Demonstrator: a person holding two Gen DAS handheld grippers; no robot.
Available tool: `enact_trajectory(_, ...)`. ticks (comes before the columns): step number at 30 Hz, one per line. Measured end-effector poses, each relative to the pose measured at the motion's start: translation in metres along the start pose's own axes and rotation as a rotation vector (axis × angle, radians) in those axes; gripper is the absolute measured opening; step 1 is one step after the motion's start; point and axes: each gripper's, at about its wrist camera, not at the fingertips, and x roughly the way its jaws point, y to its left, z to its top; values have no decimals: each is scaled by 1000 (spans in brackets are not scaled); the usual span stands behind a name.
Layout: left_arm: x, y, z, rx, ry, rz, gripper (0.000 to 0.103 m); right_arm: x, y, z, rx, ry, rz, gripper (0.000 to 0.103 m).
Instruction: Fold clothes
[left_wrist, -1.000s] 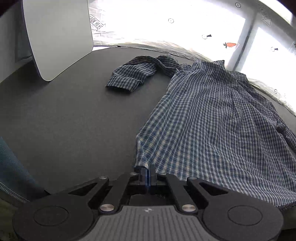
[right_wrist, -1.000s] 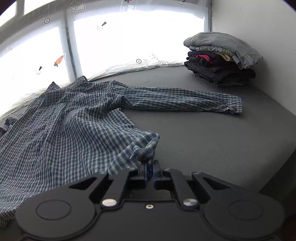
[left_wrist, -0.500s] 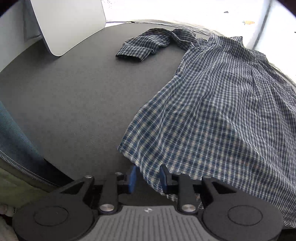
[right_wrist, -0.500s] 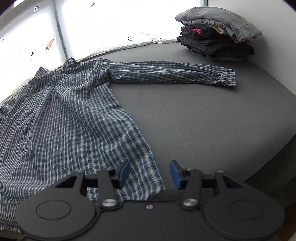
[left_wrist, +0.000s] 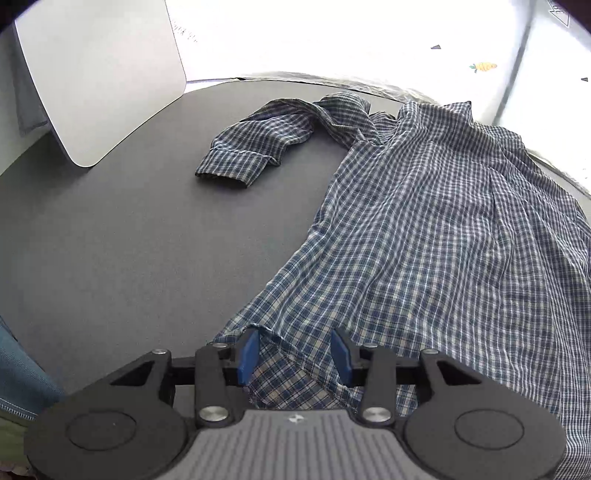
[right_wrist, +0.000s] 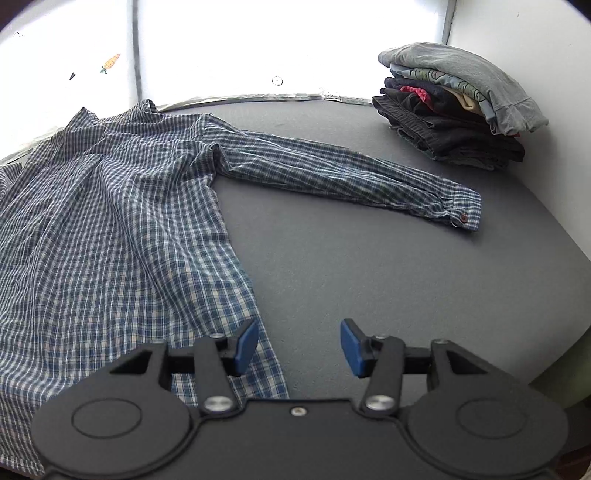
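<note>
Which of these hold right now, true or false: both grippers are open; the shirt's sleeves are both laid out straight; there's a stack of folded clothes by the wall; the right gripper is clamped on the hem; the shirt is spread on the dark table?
1. Both grippers are open. True: the left gripper and right gripper each show a wide gap between the blue pads.
2. Both sleeves lie straight. False: the right sleeve is extended, but the left sleeve is bunched and bent.
3. A stack of folded clothes sits by the wall. True.
4. The right gripper is clamped on the hem. False: it grips nothing.
5. The plaid shirt is spread on the dark table. True.
</note>
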Motion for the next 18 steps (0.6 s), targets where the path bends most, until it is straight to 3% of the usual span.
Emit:
enact_trajectory(5,13,-38,71,105,-84,-75,59,33,17,70,-21,-70,57,53)
enact_trajectory(8,30,-57,126,161,-151,-142,71,55,38,117,-3,-109,98,55)
enact_trajectory(14,116,-114,240,208,-156,-278,73,136,90,210,44,-119,167,56)
enact_trajectory(18,183,-166,307,201,-155,-399,73,204,130,267,90,-92,270,57)
